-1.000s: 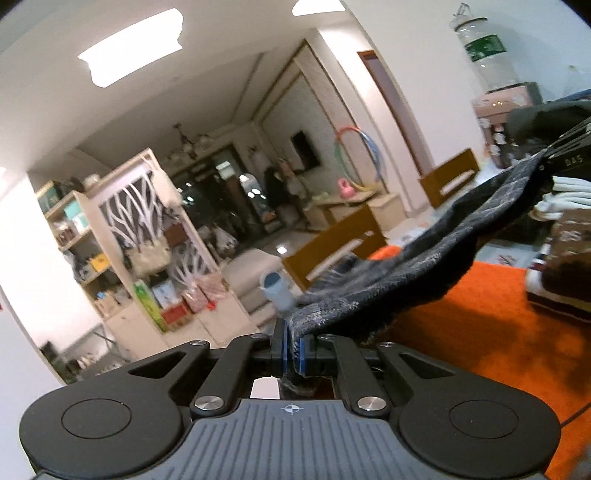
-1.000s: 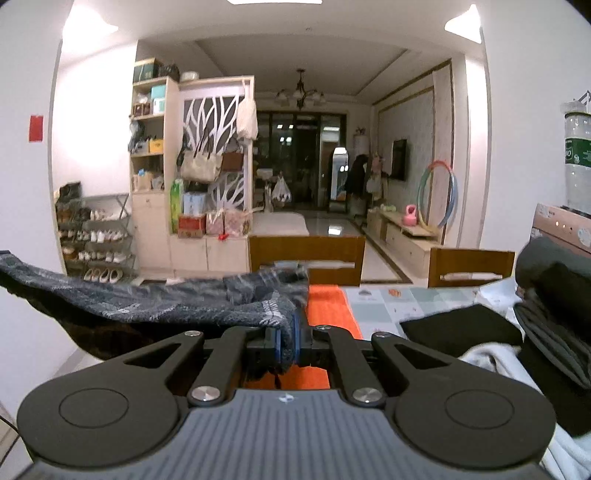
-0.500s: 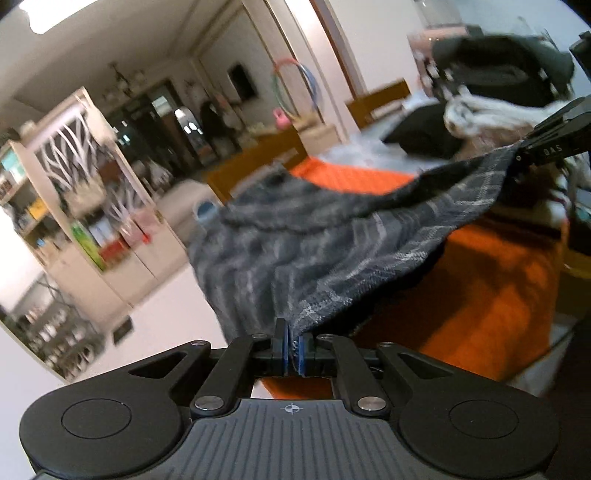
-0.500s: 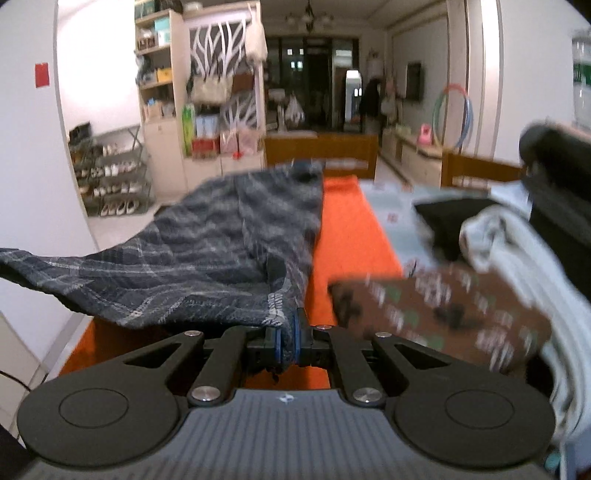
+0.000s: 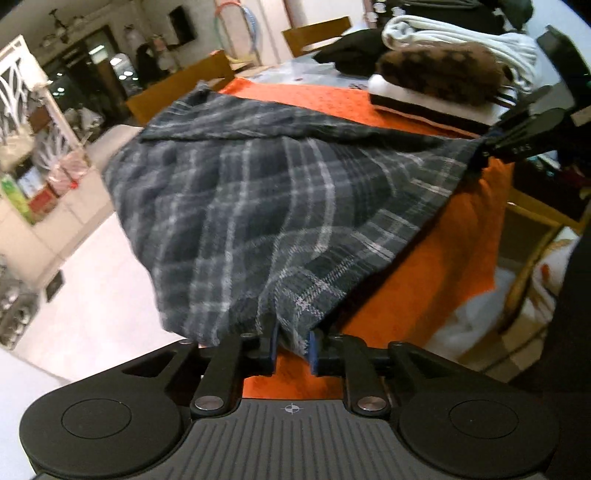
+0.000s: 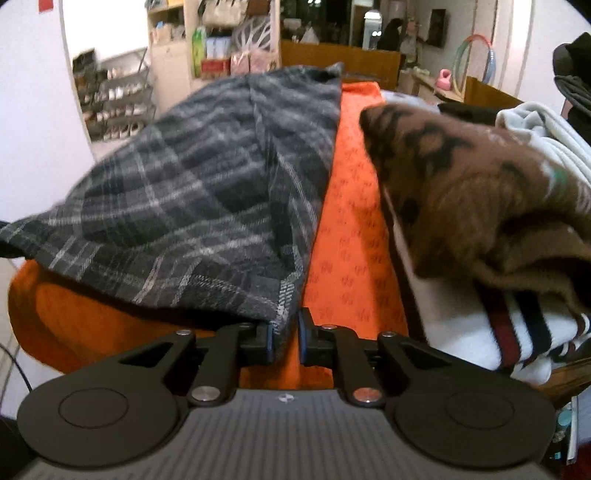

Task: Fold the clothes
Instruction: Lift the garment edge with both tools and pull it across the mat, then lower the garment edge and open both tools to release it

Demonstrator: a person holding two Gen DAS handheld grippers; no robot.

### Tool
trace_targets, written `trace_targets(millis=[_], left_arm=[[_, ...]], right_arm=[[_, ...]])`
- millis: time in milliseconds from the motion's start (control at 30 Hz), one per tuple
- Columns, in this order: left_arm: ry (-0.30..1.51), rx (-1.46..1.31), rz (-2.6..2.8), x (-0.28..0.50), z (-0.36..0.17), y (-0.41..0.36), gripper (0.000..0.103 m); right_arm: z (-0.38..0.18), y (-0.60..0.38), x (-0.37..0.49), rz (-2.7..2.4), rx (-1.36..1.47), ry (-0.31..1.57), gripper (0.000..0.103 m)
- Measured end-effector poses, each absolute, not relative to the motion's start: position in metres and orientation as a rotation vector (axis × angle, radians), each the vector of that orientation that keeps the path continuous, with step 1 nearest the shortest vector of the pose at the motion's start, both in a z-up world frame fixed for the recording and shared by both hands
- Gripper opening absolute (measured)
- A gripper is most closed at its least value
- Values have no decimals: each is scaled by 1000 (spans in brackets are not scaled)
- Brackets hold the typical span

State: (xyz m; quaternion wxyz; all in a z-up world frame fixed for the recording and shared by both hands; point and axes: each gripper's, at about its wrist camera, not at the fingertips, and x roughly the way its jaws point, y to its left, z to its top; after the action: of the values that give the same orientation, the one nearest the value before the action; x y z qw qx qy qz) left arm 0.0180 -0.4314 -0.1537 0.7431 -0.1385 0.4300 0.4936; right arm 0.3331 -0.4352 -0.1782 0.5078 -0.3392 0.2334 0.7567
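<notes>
A dark grey plaid garment (image 5: 240, 192) is spread over the orange-covered table (image 5: 424, 266). Its near corner lies between the fingers of my left gripper (image 5: 292, 349), whose jaws are opening, with a gap beside the cloth. In the right wrist view the same plaid garment (image 6: 177, 192) ends in a stitched corner between the fingers of my right gripper (image 6: 285, 339). Those jaws are opening too, and the orange cover (image 6: 347, 240) shows through the gap. From the left wrist view, the right gripper (image 5: 484, 147) sits at the garment's far right corner.
A pile of folded clothes stands at the right of the table: a brown patterned garment (image 6: 480, 192) on a white striped one (image 6: 461, 325), with white and black items (image 5: 461, 33) behind. Wooden chairs (image 5: 177, 88) line the far edge. The floor lies left of the table.
Both grippers came down from head height to the table, laying the plaid garment flat on the orange cover. Both pairs of jaws, shut on the corners before, now stand slightly apart.
</notes>
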Motion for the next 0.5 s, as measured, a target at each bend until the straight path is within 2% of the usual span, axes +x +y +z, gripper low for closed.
trace_targets(millis=[200,500], left_arm=[[851,-373,1066,-9,-141,-427,39],[713,-365,1058,-68,-111,-413,50]], right_arm=[[-163,-445,333,1780,-871,582,23],[-108,-453,308,1752,-755,548,28]])
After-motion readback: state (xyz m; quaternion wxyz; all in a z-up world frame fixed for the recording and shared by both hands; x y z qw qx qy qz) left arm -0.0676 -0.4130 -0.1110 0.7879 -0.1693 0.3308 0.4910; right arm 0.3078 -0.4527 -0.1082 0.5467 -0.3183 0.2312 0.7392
